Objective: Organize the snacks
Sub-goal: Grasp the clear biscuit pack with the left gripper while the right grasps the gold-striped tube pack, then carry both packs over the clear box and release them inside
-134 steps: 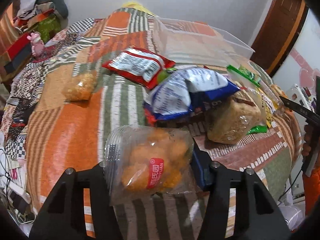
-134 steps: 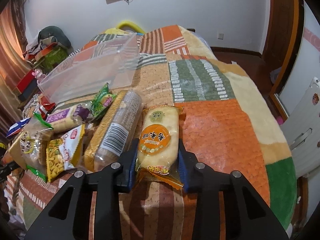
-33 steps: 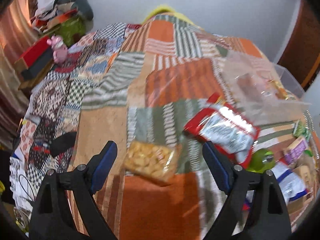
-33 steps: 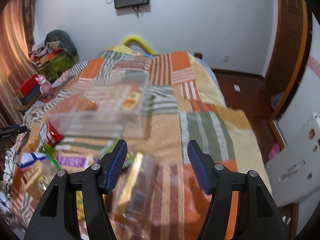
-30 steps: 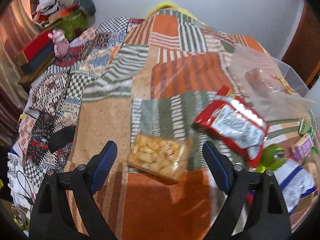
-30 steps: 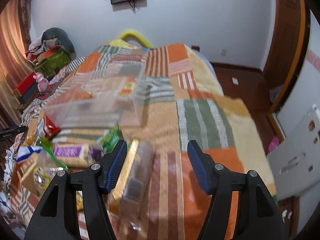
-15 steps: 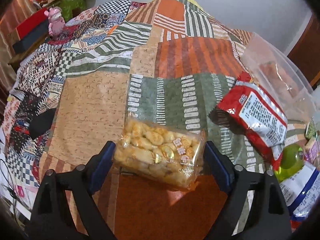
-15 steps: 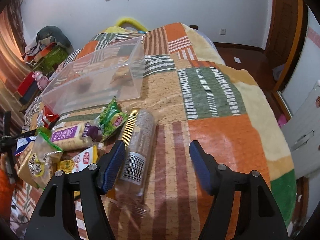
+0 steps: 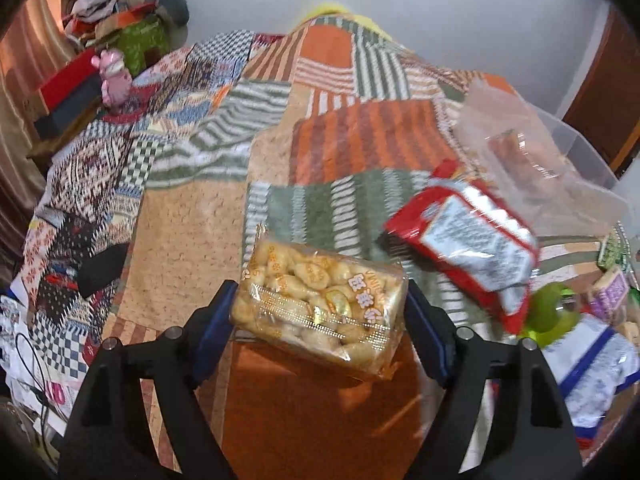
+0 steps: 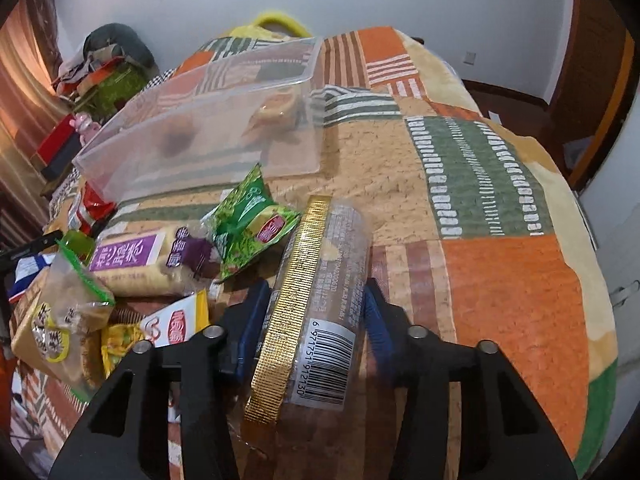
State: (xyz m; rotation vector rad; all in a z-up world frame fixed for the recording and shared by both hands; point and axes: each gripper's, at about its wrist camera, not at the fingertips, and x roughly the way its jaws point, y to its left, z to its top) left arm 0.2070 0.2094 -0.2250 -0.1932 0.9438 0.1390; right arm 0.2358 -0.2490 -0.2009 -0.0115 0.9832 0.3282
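Between the blue-padded fingers [image 9: 214, 332] of the left gripper [image 9: 320, 326], a clear bag of golden puffed snacks [image 9: 320, 312] is seen; the jaws are spread wide to the bag's width, and both pads are pressed against its short ends. Whether the bag is lifted off the patchwork bedspread [image 9: 360, 148] cannot be told. At 2 o'clock from this bag, a red and silver packet [image 9: 468, 236] is shown, blurred, and beyond it, at 1 o'clock, a clear plastic bin [image 9: 560, 156].

Between the fingers of the right gripper [image 10: 316, 320], a long clear cracker sleeve with a gold seam [image 10: 316, 308] is enclosed lengthwise; the jaws are set at a moderate opening, with both pads against the sleeve's sides. At 10 o'clock from the sleeve a green packet [image 10: 248, 222] is laid, and at 9 o'clock a purple-labelled pack [image 10: 136, 260]. The bin [image 10: 208, 136] is placed at 11 o'clock, with two snacks dimly visible through its wall.
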